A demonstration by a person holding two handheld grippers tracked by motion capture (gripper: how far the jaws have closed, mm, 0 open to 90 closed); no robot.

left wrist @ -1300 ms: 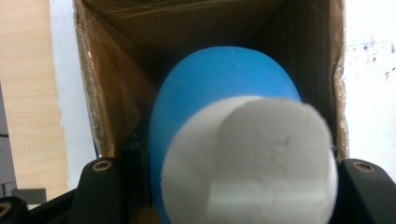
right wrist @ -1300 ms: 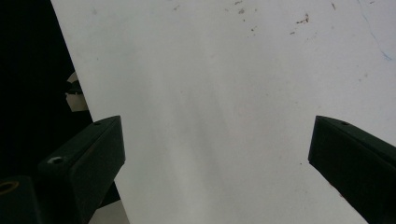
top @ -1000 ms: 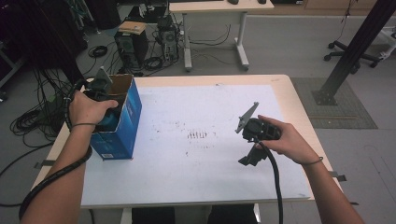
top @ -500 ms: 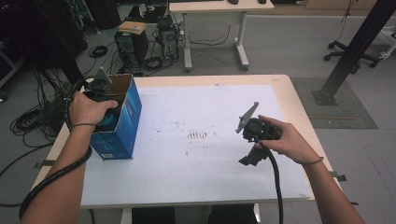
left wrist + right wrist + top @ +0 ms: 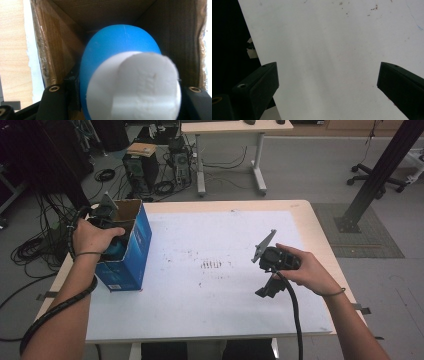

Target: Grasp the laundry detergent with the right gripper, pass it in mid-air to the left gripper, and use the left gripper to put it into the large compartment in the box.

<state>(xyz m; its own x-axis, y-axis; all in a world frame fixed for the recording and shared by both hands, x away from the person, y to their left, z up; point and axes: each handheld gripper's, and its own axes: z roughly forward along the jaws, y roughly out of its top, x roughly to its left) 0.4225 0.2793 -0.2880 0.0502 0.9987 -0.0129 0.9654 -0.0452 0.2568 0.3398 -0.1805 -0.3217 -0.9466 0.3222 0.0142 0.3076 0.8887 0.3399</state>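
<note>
I see one bench (image 5: 320, 240) with one big white sheet (image 5: 215, 235) lying on it. There is one blue box (image 5: 131, 251) standing at the left side of the sheet, with its top flaps open.

My left gripper (image 5: 107, 227) is up at the open top of the box, and my left hand (image 5: 92, 237) is wrapped around it. In the left gripper view I look down into the brown inside of the box (image 5: 105, 15). The two black jaws are squeezed on one blue round thing (image 5: 117, 47) with one white cap (image 5: 140, 85) facing me. It looks like a small bottle, but it is so close and blurry that I am not sure. It sits inside the box, between the brown walls.

My right gripper (image 5: 272, 270) hangs over the right part of the sheet, held in my right hand (image 5: 305, 270). One black cable (image 5: 295, 315) trails from it toward me. In the right gripper view the two black jaws are spread wide apart with nothing between them, just the white sheet (image 5: 332, 50) below with a few tiny dark specks on it.

Behind the bench I can see one other table (image 5: 225, 130) on the floor.
</note>
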